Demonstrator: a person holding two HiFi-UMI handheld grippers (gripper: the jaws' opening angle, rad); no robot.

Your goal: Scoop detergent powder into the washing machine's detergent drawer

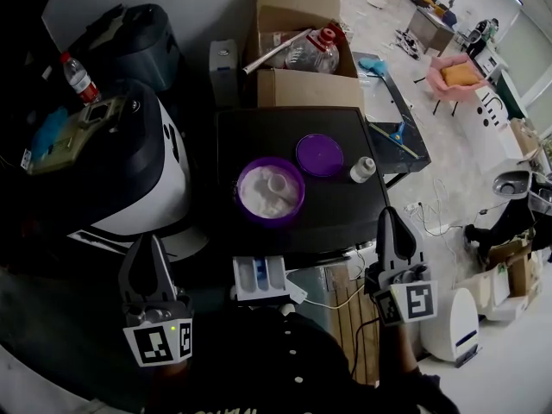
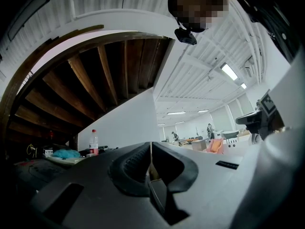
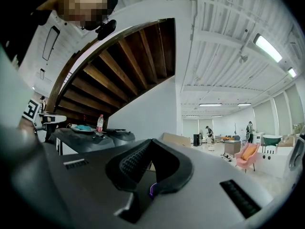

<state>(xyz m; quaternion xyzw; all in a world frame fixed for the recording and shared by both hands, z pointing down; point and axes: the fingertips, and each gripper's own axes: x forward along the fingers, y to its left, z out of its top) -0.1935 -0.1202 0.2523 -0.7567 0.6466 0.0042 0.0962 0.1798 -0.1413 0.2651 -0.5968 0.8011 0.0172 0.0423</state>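
A purple tub (image 1: 270, 192) of white detergent powder, with a white scoop lying in it, stands on the dark top (image 1: 345, 210). Its purple lid (image 1: 320, 154) lies just to the right. The white detergent drawer (image 1: 259, 279) sticks out below the tub, and its blue compartments show. My left gripper (image 1: 153, 247) hangs low at the left, apart from the drawer, shut and empty (image 2: 151, 147). My right gripper (image 1: 392, 221) is at the dark top's right edge, also shut with nothing in it (image 3: 151, 144). Both gripper views look out level across the room.
A small white bottle (image 1: 362, 170) stands right of the lid. A black-and-white appliance (image 1: 159, 166) sits at the left, with a water bottle (image 1: 78, 76) behind it. An open cardboard box (image 1: 297, 50) with jugs stands beyond the dark top. Cables trail on the floor at the right.
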